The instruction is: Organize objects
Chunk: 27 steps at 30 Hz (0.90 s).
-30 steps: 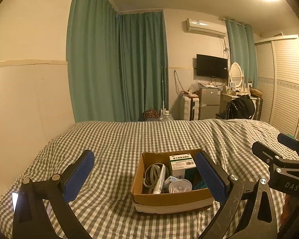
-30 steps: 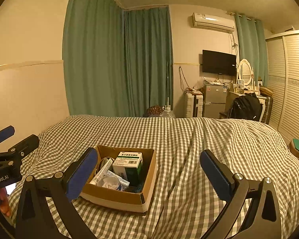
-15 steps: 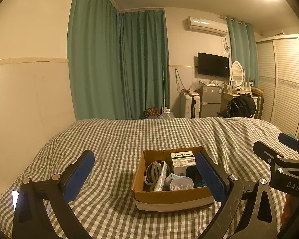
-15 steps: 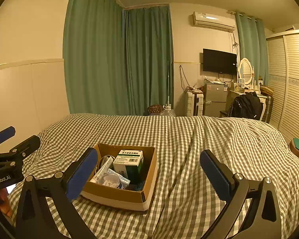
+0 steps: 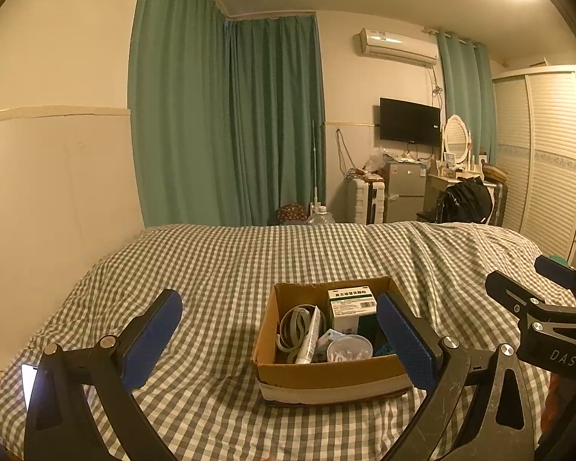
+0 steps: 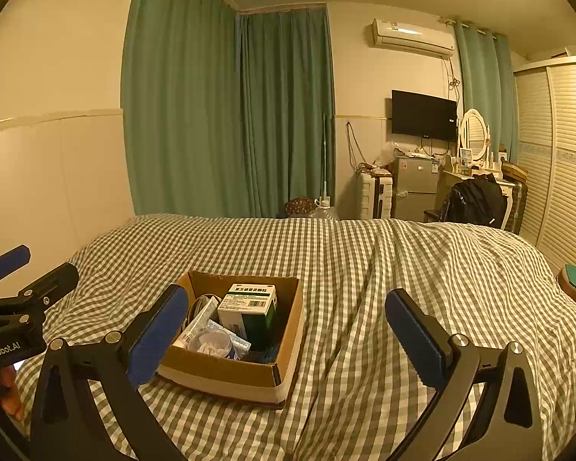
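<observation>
**Both grippers spread above the bed, box between and ahead**

I hold the left gripper (image 5: 276, 322) released, its blue pads (image 5: 151, 340) wide apart and nothing between them; my right gripper (image 6: 284, 322) is equally spread and empty; each one shows at the edge of the other's view, the right gripper (image 5: 545, 307) low at the right, the left gripper (image 6: 15, 292) low at the left. The cardboard box (image 5: 326, 372) sits on the checked bedspread (image 5: 230, 269), open-topped, near the foot edge closest to me; from the left view its right wall lies partly behind my right-hand pad; from the right view the cardboard box (image 6: 234, 368) is partly behind my left-hand pad. Inside I see a white-and-green carton (image 6: 249, 301) standing upright toward the far wall, a white tube (image 5: 307, 336) leaning lengthwise, a grey coiled strap (image 5: 293, 324) at the left side, and a round clear-lidded tub (image 5: 347, 349) near the front (smaller contents beneath are too jumbled to tell). Bare bedspread stretches broadly to the right of the box and beyond it to the far edge, where green curtains (image 6: 226, 115) hang; the cream wall (image 5: 53, 192) borders the bed's left side; a louvred wardrobe (image 6: 564, 161) stands at the right.
</observation>
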Available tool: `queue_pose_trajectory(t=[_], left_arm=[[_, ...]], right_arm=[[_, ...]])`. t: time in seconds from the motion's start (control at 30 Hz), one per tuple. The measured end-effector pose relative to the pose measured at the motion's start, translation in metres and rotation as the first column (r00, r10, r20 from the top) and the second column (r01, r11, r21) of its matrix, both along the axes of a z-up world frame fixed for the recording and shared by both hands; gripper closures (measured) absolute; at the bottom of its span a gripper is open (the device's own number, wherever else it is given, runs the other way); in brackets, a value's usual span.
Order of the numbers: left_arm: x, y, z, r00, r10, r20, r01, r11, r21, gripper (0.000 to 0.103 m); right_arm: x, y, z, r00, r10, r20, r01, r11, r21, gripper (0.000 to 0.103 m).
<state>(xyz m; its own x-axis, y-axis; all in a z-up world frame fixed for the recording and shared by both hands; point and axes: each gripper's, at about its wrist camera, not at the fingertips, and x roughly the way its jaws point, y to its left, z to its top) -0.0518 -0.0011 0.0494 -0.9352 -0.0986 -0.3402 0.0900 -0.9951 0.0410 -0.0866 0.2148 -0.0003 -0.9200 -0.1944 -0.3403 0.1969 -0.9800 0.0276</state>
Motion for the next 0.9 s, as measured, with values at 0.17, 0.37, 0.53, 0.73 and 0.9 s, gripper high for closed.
queue_pose_trajectory(t=[0.17, 0.37, 0.53, 0.73, 0.9], left_arm=[[-0.0005, 0.0006, -0.0016, 1.0, -0.003, 0.002, 0.003, 1.0, -0.004, 0.0], [-0.0013, 0.0004, -0.0022, 1.0, -0.004, 0.003, 0.004, 1.0, -0.005, 0.0], [-0.0017, 0.0003, -0.0035, 1.0, -0.005, 0.006, 0.005, 1.0, -0.009, 0.0], [-0.0022, 0.0003, -0.0032, 1.0, -0.007, 0.005, 0.007, 1.0, -0.015, 0.0], [-0.0026, 0.0003, -0.0027, 1.0, -0.009, 0.007, 0.009, 1.0, -0.016, 0.0]], right_arm=[[0.0002, 0.0, -0.0018, 1.0, 0.0, 0.004, 0.0, 1.0, 0.001, 0.0], [0.0002, -0.0002, -0.0033, 1.0, 0.0, 0.007, 0.0, 1.0, 0.002, 0.0], [0.0002, -0.0005, -0.0043, 1.0, 0.001, 0.009, -0.001, 1.0, 0.004, 0.0], [0.0002, -0.001, -0.0053, 1.0, 0.001, 0.012, -0.001, 1.0, 0.005, 0.0], [-0.0006, -0.0011, -0.0054, 1.0, 0.003, 0.015, -0.003, 1.0, 0.007, 0.0]])
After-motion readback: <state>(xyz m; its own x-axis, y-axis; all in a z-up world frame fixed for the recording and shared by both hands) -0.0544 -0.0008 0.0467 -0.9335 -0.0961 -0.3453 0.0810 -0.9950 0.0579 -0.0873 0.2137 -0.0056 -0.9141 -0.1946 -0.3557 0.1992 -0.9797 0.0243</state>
